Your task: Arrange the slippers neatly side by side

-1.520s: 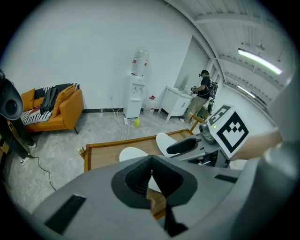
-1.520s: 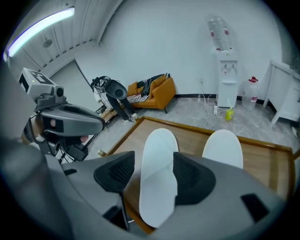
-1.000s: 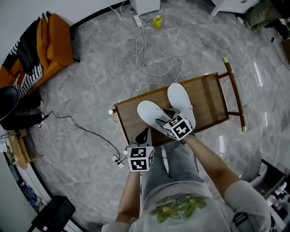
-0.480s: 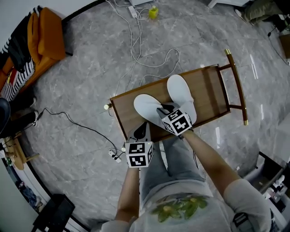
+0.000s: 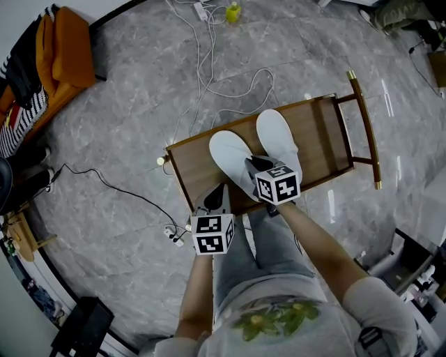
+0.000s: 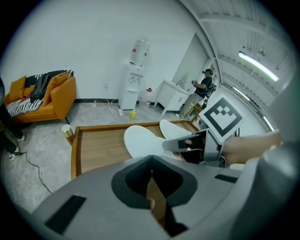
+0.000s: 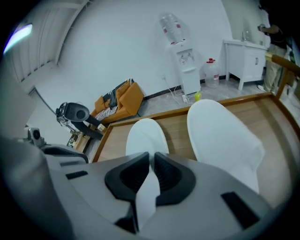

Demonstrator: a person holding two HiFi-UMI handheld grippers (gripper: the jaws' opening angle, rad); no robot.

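Note:
Two white slippers lie on a low wooden table (image 5: 322, 148). The left slipper (image 5: 232, 156) is angled, with its toe pointing up-left. Close beside it is the right slipper (image 5: 276, 138). My right gripper (image 5: 256, 169) has just been closing and is shut on the left slipper's near edge. In the right gripper view the white slipper material (image 7: 146, 137) runs between the pads, and the other slipper (image 7: 220, 136) lies to the right. My left gripper (image 5: 219, 200) hovers at the table's near edge. It is shut with nothing in it, and wood shows beyond the jaws (image 6: 151, 174).
White cables (image 5: 209, 77) and a yellow bottle (image 5: 233, 12) lie on the grey marble floor beyond the table. An orange sofa (image 5: 66, 49) stands at the far left. A power strip (image 5: 174, 234) lies near the table's left corner. The person's legs are right below the table edge.
The right gripper rolled at the wrist and its jaws closed onto the left slipper's near edge. The left gripper stayed at the table's near edge.

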